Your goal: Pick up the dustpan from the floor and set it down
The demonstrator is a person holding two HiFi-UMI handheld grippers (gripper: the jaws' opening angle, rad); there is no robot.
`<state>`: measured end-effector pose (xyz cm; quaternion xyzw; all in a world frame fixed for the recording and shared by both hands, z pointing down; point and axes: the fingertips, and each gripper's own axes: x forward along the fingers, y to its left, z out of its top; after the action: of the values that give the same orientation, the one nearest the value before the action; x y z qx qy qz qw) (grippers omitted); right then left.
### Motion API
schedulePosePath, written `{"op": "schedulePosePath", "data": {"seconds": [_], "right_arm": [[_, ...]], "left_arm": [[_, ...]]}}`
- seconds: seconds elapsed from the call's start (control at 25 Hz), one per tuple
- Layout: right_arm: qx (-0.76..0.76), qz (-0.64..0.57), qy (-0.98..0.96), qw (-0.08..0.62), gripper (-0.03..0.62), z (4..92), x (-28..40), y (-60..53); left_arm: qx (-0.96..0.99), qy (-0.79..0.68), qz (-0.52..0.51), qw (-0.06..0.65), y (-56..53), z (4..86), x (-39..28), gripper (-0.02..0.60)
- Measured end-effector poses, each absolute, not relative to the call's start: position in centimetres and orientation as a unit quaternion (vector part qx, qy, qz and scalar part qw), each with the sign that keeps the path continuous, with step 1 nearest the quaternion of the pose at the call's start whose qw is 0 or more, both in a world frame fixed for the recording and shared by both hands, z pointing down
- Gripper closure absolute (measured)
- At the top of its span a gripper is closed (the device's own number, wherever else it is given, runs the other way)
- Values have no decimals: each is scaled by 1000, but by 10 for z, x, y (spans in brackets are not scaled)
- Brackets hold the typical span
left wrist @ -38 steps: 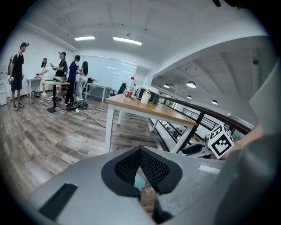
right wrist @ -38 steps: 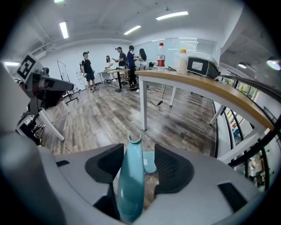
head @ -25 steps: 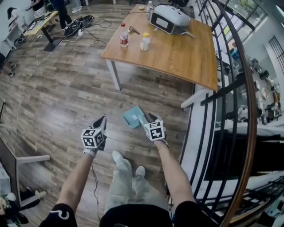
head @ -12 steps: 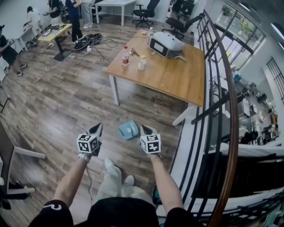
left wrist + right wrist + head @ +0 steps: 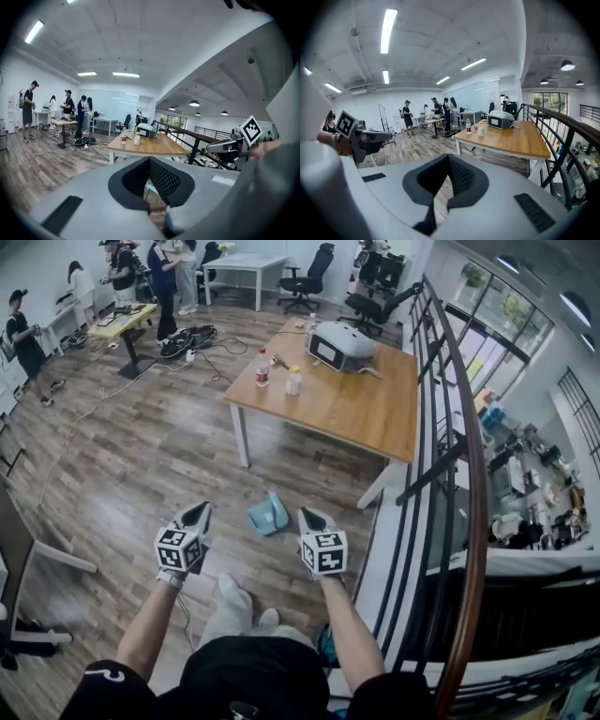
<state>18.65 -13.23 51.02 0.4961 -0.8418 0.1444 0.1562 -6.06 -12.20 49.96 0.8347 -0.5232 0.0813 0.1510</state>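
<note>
The teal dustpan (image 5: pixel 268 515) is on the wooden floor (image 5: pixel 141 456), between and a little ahead of my two grippers. My right gripper (image 5: pixel 305 517) hangs just right of it, apart from it, its jaws shut with nothing between them. My left gripper (image 5: pixel 198 513) is further off to the dustpan's left and looks shut and empty too. In the left gripper view a sliver of the dustpan (image 5: pixel 150 188) shows beyond the closed jaws of the left gripper (image 5: pixel 149 160). The right gripper view shows the right gripper (image 5: pixel 449 157) with only floor ahead of it.
A wooden table (image 5: pixel 375 418) stands ahead with a white appliance (image 5: pixel 342 343) and two bottles (image 5: pixel 263 367). A dark railing (image 5: pixel 450 437) runs along the right. Cables (image 5: pixel 192 334) and several people are at the far left. My own shoes (image 5: pixel 230 592) are just below the grippers.
Both grippers have risen away from the floor and the head view has pulled back. The right gripper, which was at the dustpan's handle, is now apart from it.
</note>
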Motion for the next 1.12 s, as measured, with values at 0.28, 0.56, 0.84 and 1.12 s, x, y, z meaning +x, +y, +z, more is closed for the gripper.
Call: {"op": "schedulePosePath", "data": {"seconds": [0.28, 0.56, 0.84, 1.12], "right_arm": [[496, 126, -848, 141, 599, 473, 193, -99], [493, 112, -852, 136, 599, 462, 193, -83], [491, 105, -853, 140, 599, 459, 189, -80], [491, 98, -854, 142, 599, 455, 188, -78]], "left_arm": [[835, -530, 75, 128, -80, 469, -67, 584], [836, -532, 67, 120, -59, 452, -71, 584], [837, -531, 63, 116, -56, 444, -70, 584], [839, -528, 59, 119, -52, 444, -70, 584]]}}
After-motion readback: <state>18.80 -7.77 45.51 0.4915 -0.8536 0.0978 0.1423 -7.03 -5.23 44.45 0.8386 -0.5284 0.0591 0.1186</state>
